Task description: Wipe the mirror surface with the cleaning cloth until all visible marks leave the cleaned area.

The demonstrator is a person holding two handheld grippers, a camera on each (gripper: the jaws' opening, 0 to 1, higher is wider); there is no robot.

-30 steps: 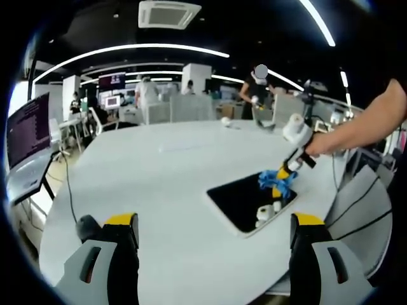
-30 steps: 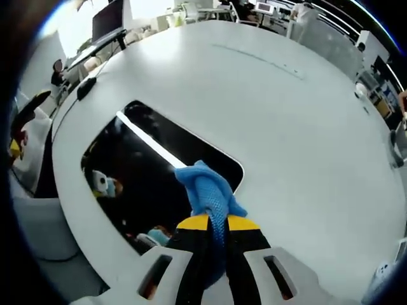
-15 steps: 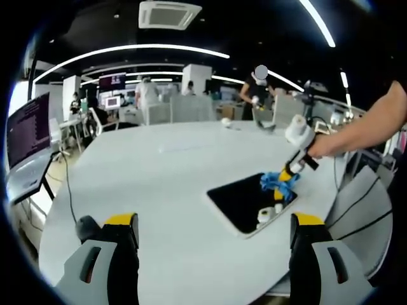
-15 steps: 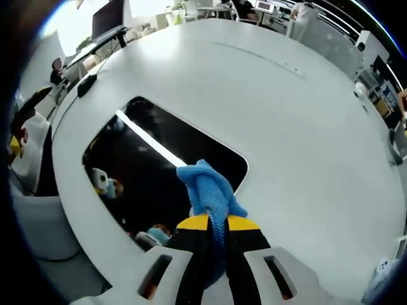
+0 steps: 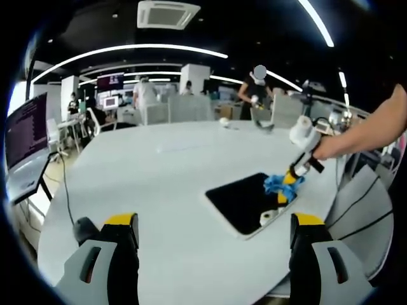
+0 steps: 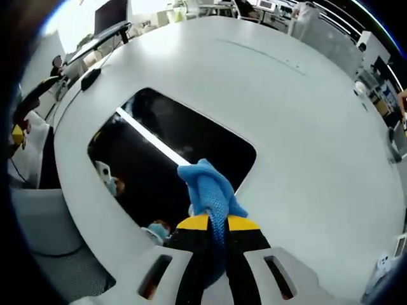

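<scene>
Since a second ago, my right gripper view has slid along the mirror: the dark panel now sits further toward 12 o'clock and its far corner reaches past the cloth toward 2 o'clock, so more glass lies ahead of me. From my left gripper view the blue cloth has shifted toward the mirror's far right corner, at about 3 o'clock of the panel, and the person's arm is a little higher.

The white bench carries everything. The mirror lies flat on it near the edge at 4 o'clock of my left gripper view. A bright strip of ceiling light reflects across the glass in my right gripper view, along with small reflections at its near side; I cannot tell marks from reflections.

My right gripper has its jaws closed on the cleaning cloth, whose bunched end presses on the mirror near its near-right edge. My left gripper hovers over the bench with jaws spread wide, holding nothing, well apart from the mirror.

A monitor stands at 9 o'clock of my left gripper view, and a small black object lies just beside my left jaw. A person stands beyond the bench at 12 o'clock.
</scene>
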